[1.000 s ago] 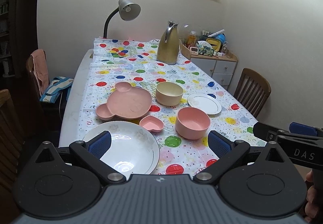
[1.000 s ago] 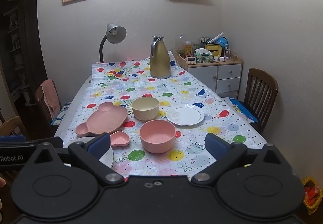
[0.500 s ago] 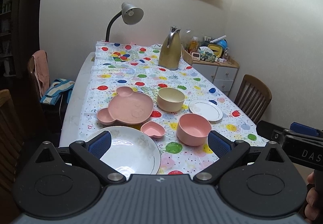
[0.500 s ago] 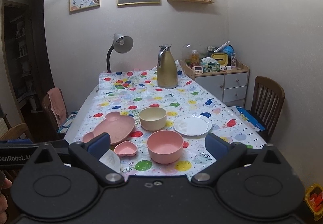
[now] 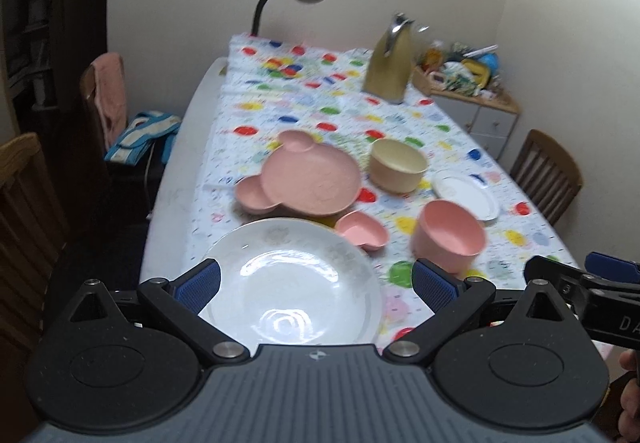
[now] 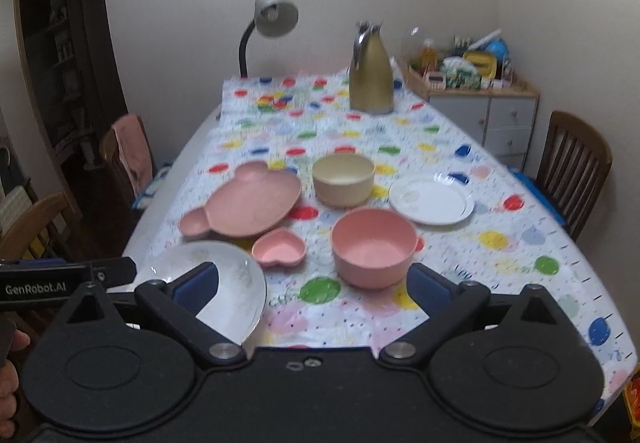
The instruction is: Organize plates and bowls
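Both my grippers, left (image 5: 316, 283) and right (image 6: 314, 285), are spread wide, empty; large white plate (image 5: 292, 283) partly hidden (frames blurred).

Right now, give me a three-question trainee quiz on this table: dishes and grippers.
1. True or false: the left gripper is shut on the large white plate.
2. Which dish lies nearest the heart-shaped dish? A) small white plate B) bear-shaped plate C) gold jug
3. Fill in: the cream bowl stands behind the ____ bowl.

Key: 1 false, both grippers are open and hold nothing, the right gripper too; 2 B; 3 pink.
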The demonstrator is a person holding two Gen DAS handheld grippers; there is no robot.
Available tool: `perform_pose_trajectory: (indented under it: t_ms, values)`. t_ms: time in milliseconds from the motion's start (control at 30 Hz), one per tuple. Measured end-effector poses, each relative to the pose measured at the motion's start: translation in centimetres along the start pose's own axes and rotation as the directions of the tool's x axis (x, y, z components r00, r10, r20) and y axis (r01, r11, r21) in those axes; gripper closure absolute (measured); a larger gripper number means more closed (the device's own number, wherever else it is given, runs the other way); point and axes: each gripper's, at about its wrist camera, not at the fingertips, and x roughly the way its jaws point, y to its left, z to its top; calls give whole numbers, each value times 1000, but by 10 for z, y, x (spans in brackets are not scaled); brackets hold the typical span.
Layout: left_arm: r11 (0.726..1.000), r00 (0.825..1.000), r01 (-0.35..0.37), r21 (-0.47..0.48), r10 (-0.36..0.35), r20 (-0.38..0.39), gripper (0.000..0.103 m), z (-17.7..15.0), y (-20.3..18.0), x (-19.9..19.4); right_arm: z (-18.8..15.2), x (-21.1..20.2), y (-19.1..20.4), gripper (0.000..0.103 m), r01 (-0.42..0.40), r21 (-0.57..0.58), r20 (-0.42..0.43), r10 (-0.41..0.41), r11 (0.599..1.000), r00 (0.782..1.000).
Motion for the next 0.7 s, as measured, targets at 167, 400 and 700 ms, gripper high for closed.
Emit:
perform_pose_trajectory:
  t_ms: [167,400,700]
  values:
    - [998,994,-35,-49,30,-103,1,-3,33,40,-7,48,8,7,-19,-26,-109,16,999,994]
    - [992,980,-115,-45,105,-170,1,-1,64,80,-17,117,16,26,-73,9,-294,72,997,953]
    - [989,957,-142,-51,124,-263,17,-2,83,121,-21,162,17,55,-120,86,-403,145,989,904]
